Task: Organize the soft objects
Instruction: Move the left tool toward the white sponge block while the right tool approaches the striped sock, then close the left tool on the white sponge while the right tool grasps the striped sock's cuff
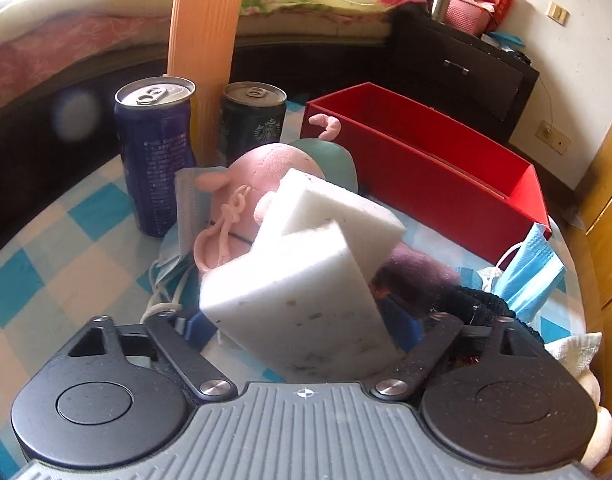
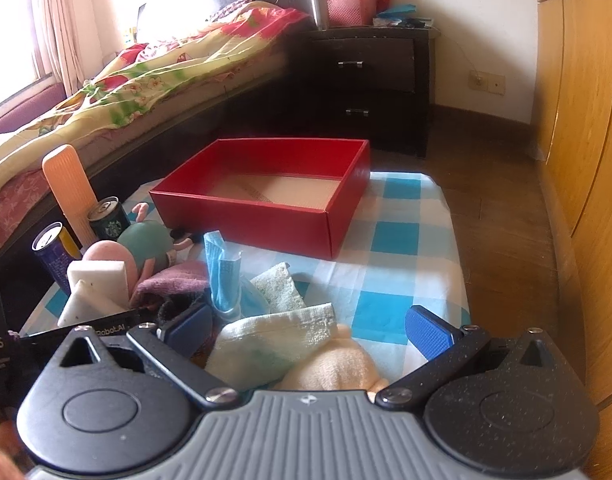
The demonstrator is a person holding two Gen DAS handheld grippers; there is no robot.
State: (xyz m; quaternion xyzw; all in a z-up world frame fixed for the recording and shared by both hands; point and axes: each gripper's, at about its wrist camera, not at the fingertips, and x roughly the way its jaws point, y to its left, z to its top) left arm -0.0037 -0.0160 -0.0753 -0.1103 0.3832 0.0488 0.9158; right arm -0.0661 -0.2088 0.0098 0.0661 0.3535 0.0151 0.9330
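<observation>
The left tongs [image 1: 302,320] have a white sponge [image 1: 302,284] between their blue pads [image 1: 196,330]. The pads sit right at the sponge's two sides, partly hidden by it. I cannot tell if they press on it yet or just stand beside it.

The sponge looks very light and squishy. It will bend and spring back, so it will not break. I think it is best to hold it across its flat sides, near the middle, and not squeeze too hard. A second sponge [image 1: 337,208] leans on the first one, just behind it, so it may tip over when the first one goes up.

Behind the sponges lies a pink toy pig [image 1: 262,168], also soft. The red box [image 2: 242,216] stands farther back on the checked cloth [image 2: 389,280], open and with nothing in it. The soft things probably go in there.

The right tongs [image 2: 306,330] are wide open and hold nothing. Below them lie a pale towel [image 2: 274,344] and a cream cloth [image 2: 333,368]. A blue mask [image 2: 224,276] stands just past the towel
</observation>
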